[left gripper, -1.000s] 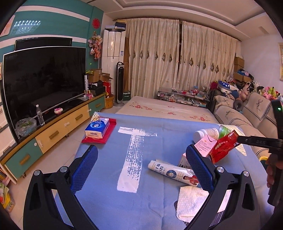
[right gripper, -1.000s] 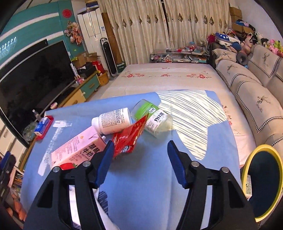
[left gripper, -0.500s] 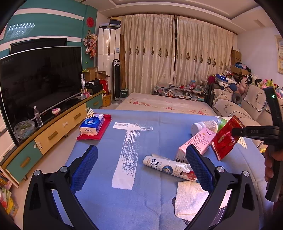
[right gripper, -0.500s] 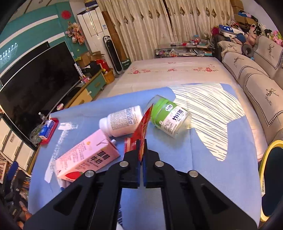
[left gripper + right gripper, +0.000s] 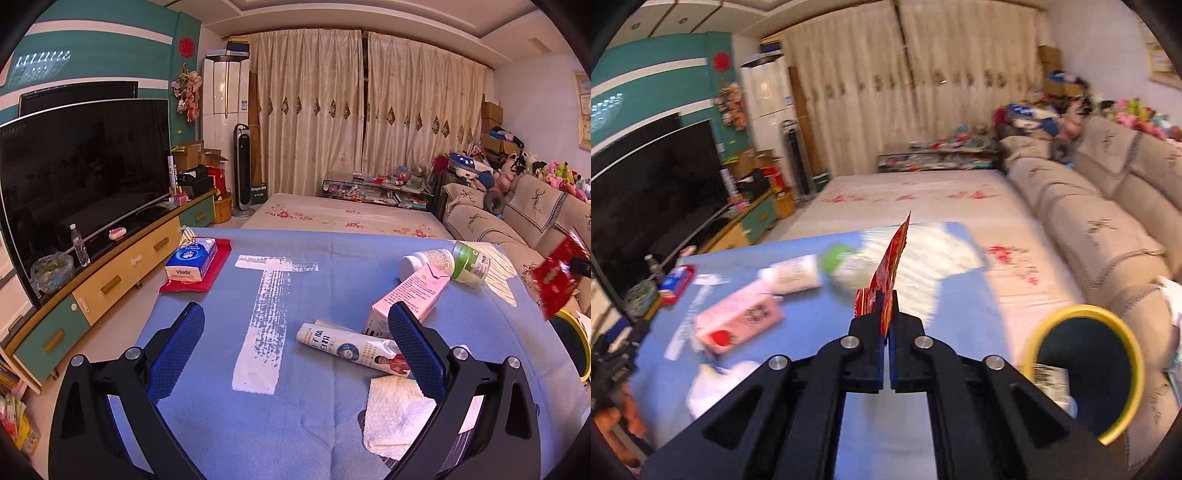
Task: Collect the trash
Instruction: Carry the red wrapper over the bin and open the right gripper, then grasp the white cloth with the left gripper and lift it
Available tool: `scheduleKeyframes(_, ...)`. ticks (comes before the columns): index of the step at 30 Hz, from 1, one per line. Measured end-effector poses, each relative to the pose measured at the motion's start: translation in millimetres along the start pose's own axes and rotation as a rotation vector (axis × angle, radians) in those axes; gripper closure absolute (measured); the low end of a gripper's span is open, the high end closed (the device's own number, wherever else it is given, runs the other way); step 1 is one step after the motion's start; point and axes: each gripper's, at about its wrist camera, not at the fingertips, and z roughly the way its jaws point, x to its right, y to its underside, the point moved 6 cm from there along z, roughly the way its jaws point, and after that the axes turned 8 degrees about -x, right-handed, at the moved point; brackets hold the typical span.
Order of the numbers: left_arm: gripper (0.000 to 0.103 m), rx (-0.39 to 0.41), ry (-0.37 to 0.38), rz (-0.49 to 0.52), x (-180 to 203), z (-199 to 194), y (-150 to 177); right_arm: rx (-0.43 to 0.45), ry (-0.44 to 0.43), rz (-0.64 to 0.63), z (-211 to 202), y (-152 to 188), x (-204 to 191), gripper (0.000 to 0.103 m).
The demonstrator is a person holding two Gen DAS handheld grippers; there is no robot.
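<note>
two bottles (image 5: pixel 428 260), one pink carton (image 5: pixel 410 295), one red wrapper (image 5: pixel 891 266), one tissue pack (image 5: pixel 192 257)

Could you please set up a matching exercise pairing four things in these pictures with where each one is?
Things:
1. red wrapper
2. pink carton
3. tissue pack
4. yellow-rimmed bin

Places:
A. beside the table, by the sofa
B. on a red tray at the table's far left
C. pinched in the shut jaws of the right gripper
D. lying on the blue cloth next to a white bottle

Pairs: 1-C, 2-D, 3-B, 4-A
</note>
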Motion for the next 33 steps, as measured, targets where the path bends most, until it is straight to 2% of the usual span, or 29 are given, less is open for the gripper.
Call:
scheduleKeyframes(5,0.005,0.002,-0.004,0.025,7.9,-0.8,1.1,-0.004,0.197,0.093,-0.5,16.1,82.0,0.101)
scheduleKeyframes(11,0.005,-0.002,-0.004,0.055,16.4,0.7,4.0,-0.073,0.334,0.197,26.7,38.3,147.5,0.101)
scheduleKeyframes(13,0.005,-0.001,-0.005,0.068,19.8,0.4,4.7,-0.110,0.371,0.215,38.3,44.0,161.9,0.098)
scheduleKeyframes(14,0.005,0.001,-0.005,0.073,20.8,0.0,4.4,-0.125,0.384,0.225,41.8,47.7,167.1,0.086)
scheduleKeyframes(15,0.005,0.003,-0.004,0.082,23.0,-0.5,5.0,-0.131,0.392,0.238,42.9,51.5,171.9,0.076)
scheduleKeyframes(16,0.005,0.004,-0.002,0.090,25.1,-1.1,5.4,-0.125,0.386,0.253,41.7,54.4,174.3,0.058)
scheduleKeyframes(17,0.005,0.006,0.002,0.098,27.1,-1.7,5.6,-0.112,0.382,0.260,39.3,56.0,174.9,0.053)
scheduleKeyframes(22,0.005,0.005,0.038,0.144,42.3,-5.5,8.7,-0.095,0.371,0.276,32.4,62.3,178.1,0.053)
scheduleKeyframes(26,0.005,-0.029,0.083,0.175,57.1,-5.1,13.8,-0.082,0.350,0.275,25.6,64.6,177.7,0.050)
scheduleKeyframes(33,0.005,-0.082,0.098,0.258,90.3,-5.0,23.9,-0.086,0.281,0.267,20.4,72.6,169.5,0.049)
